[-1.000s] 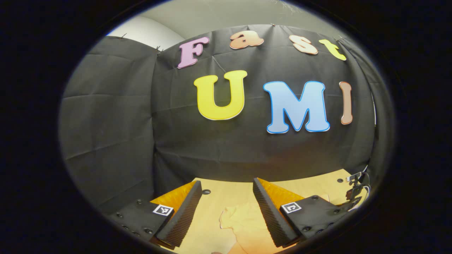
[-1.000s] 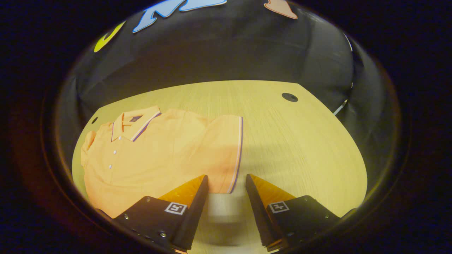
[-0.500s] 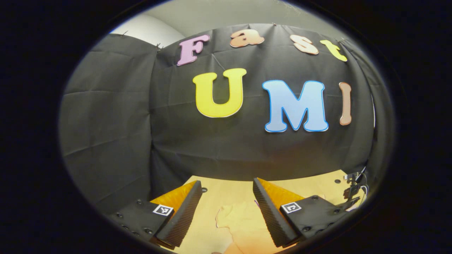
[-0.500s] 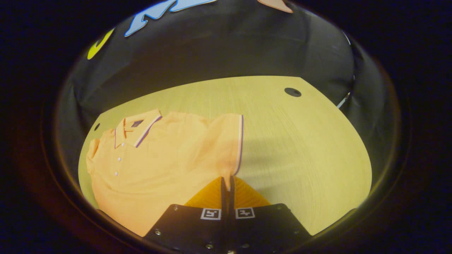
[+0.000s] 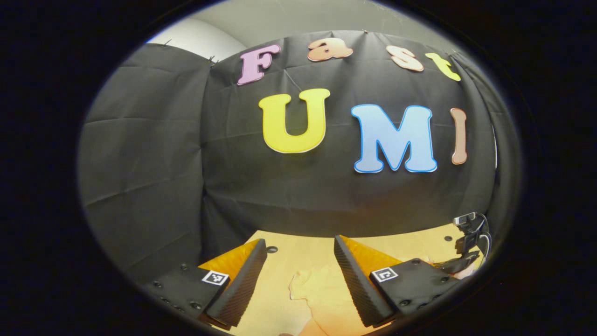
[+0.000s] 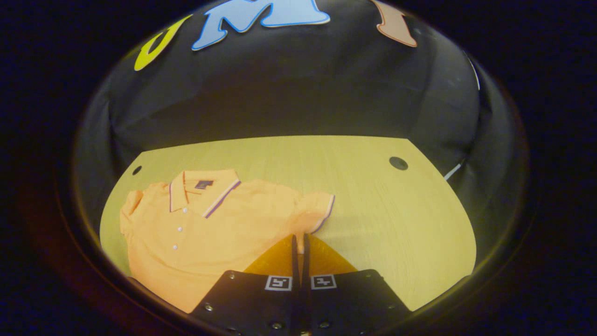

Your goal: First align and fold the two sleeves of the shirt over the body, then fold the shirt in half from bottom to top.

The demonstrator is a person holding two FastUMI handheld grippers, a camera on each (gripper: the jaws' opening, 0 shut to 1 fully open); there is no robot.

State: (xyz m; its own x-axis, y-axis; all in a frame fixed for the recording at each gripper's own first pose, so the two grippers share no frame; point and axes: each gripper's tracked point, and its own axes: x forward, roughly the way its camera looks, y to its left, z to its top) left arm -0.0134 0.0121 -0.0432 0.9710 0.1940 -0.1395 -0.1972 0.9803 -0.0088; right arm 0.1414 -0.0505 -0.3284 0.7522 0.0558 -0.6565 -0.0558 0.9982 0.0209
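An orange polo shirt [image 6: 210,228] lies face up on the wooden table [image 6: 373,200], collar [image 6: 200,189] toward the far wall. My right gripper [image 6: 298,239] is shut on the lower edge of the striped sleeve [image 6: 319,211], which is raised and bunched toward the body. In the left gripper view my left gripper [image 5: 299,242] is open above the table [image 5: 303,254], with a fold of the orange shirt [image 5: 317,294] lying below and between its fingers, untouched.
Cable holes sit in the table at the far right [image 6: 398,163] and far left [image 6: 136,170]. The black cloth wall closes off the back. A dark device with cables [image 5: 468,238] stands at the right edge in the left gripper view.
My right gripper went from open to shut on the sleeve's edge, then lifted it, so the sleeve now bunches inward. The left gripper stayed open and barely moved.
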